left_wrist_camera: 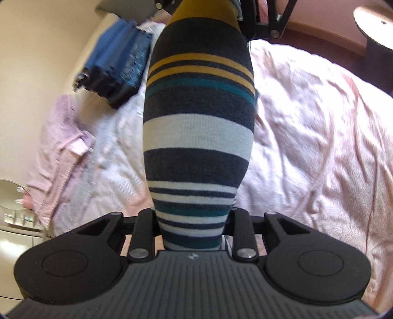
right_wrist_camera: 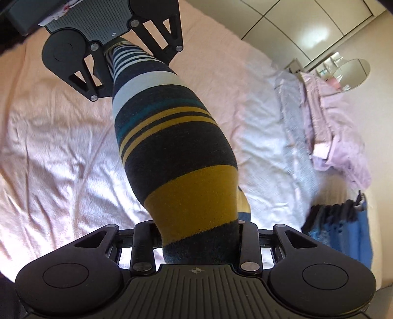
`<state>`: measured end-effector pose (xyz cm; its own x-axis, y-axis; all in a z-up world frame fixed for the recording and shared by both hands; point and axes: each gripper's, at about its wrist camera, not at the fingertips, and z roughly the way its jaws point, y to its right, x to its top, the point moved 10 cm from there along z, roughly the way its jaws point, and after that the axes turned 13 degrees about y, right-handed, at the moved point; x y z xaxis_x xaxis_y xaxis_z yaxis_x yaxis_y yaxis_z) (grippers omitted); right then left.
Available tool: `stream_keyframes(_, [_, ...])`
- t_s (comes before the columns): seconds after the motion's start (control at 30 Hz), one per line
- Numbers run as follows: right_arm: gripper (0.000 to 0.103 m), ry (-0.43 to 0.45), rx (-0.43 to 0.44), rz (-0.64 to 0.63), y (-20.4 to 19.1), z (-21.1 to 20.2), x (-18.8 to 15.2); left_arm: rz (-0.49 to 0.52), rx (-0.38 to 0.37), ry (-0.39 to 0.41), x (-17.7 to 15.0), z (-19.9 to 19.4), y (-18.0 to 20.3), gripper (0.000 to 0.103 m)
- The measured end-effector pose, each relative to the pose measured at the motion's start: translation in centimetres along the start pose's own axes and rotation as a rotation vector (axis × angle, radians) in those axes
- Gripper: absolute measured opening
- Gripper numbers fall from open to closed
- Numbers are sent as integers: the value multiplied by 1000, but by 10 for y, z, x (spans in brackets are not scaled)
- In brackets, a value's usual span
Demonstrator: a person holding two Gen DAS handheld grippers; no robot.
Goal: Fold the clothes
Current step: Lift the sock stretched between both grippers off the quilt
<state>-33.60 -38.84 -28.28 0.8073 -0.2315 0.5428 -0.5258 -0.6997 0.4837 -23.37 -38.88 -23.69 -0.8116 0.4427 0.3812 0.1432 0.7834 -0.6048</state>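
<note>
Black linkages of the left gripper (left_wrist_camera: 194, 235) fill the bottom of the left wrist view, its jaws drawn in close and pinching the thin-striped end of a striped sock (left_wrist_camera: 199, 137). From that grip the sock runs up the middle of the frame, bands of white, dark grey, teal and mustard, to the top edge, where part of the right gripper (left_wrist_camera: 260, 19) shows at its mustard end.

At the bottom of the right wrist view, the right gripper (right_wrist_camera: 199, 243) is likewise narrowed onto the sock (right_wrist_camera: 176, 152), clamping its dark grey and mustard end. The sock stretches from there toward the upper left of the frame, where the left gripper (right_wrist_camera: 108, 59) grips its far end. Both ends are held, so the sock hangs taut between the two grippers, lifted above the bed (right_wrist_camera: 61, 137).

Beyond the sock lies the bed's wrinkled pale pink cover (left_wrist_camera: 319, 147). In the left wrist view, a stack of folded blue and dark clothes (left_wrist_camera: 115, 66) sits at the upper left, with a crumpled lilac garment (left_wrist_camera: 61, 147) below it at the left edge. In the right wrist view, the lilac garment (right_wrist_camera: 339, 137) lies at the right, the blue clothes (right_wrist_camera: 343, 235) lower right, and a round mirror (right_wrist_camera: 351, 73) at the upper right.
</note>
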Motion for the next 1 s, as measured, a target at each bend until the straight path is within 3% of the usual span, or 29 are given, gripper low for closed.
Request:
stream_keyframes(0.23, [34,21,-44,39,14,-71,37,55,48,28,39,-63,-23,24])
stream_keyframes(0.47, [34,48,-118,56,-4,-123,54,111,91,44,62,-104,-11,24])
stream_keyframes(0.8, [34,-31,-140,117,-27,-161,19,162,9,137,106,-99,27,24])
stream_keyframes(1.0, [34,-63,-161,156,-12,-185,-16,200,-5,174,151,-75,24,24])
